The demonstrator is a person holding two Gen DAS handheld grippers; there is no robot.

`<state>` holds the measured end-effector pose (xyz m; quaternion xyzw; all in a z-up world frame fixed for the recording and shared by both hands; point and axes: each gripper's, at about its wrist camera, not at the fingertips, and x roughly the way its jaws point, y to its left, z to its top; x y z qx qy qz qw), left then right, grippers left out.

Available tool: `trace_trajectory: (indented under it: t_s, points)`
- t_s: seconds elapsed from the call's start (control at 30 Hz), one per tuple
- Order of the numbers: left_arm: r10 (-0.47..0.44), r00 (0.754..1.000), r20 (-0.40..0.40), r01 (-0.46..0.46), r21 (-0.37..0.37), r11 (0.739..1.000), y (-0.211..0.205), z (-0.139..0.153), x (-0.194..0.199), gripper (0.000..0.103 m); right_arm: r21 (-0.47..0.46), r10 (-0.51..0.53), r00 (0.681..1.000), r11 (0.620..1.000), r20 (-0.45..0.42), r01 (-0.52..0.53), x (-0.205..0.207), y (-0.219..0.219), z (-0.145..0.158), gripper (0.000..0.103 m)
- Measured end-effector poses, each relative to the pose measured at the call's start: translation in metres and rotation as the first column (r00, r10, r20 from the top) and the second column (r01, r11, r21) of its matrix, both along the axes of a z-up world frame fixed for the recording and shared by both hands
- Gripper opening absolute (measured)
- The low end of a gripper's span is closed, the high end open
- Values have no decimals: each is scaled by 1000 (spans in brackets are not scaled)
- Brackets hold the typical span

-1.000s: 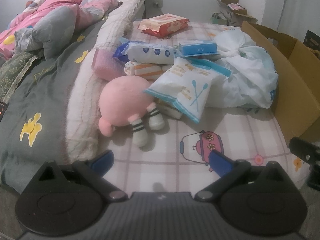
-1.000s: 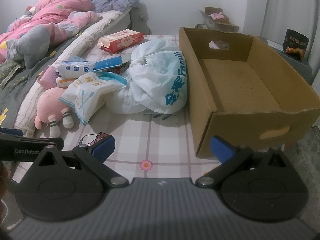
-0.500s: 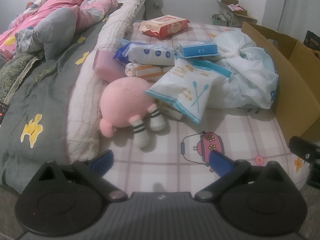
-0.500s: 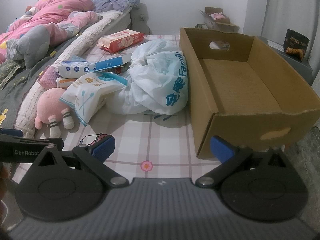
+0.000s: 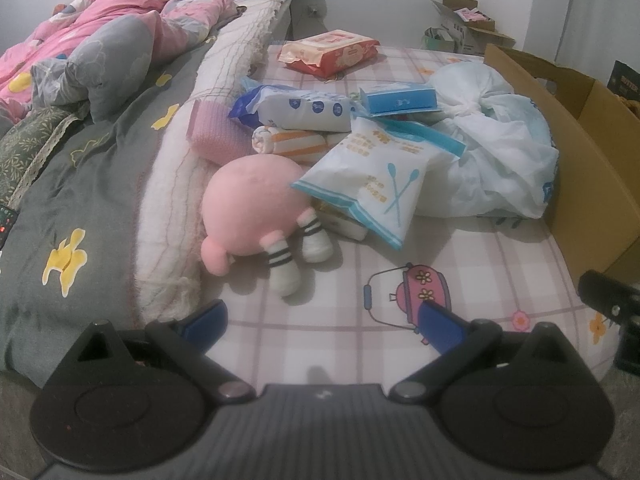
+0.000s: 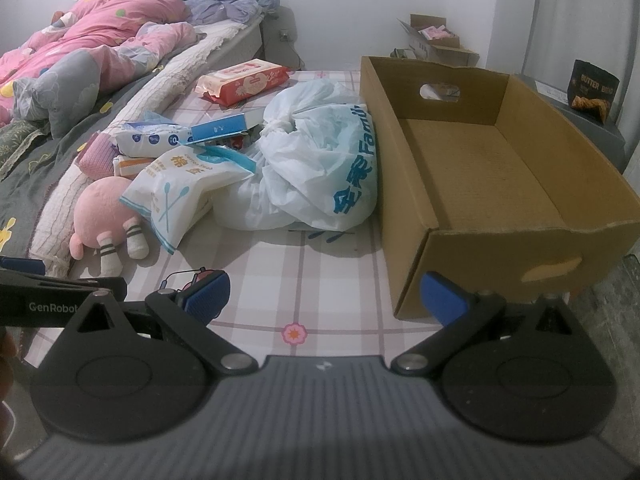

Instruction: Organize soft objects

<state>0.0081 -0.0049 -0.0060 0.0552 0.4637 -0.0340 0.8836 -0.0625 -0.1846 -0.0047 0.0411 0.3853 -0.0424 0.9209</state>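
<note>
A pink plush toy (image 5: 252,212) with striped socks lies on the checked sheet, also in the right wrist view (image 6: 102,216). Behind it sit a cotton-swab bag (image 5: 376,180), tissue packs (image 5: 304,110), a blue box (image 5: 398,99), a pink sponge (image 5: 212,136), a red wipes pack (image 5: 328,50) and a tied white plastic bag (image 6: 320,160). An empty cardboard box (image 6: 480,168) stands to the right. My left gripper (image 5: 322,322) is open and empty, short of the plush. My right gripper (image 6: 324,300) is open and empty near the box's front corner.
A grey quilt (image 5: 80,208) and pink duvet (image 5: 120,12) cover the bed's left side. A cream blanket roll (image 5: 172,200) borders the pile. Small cartons (image 6: 436,40) stand by the far wall. A bread bag (image 6: 592,90) sits on a grey stand at right.
My left gripper has crept slightly forward toward the plush toy. The right gripper has barely moved. Both stay open.
</note>
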Motion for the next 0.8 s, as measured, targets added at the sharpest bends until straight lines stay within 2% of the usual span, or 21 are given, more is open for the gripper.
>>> trace_trajectory:
  t_s: [0.8]
  points:
    - [10,1000,-15,-9,19,1000,4,-7,1,102,6,2,1000,1000,-4,-2,2,3,-3,102]
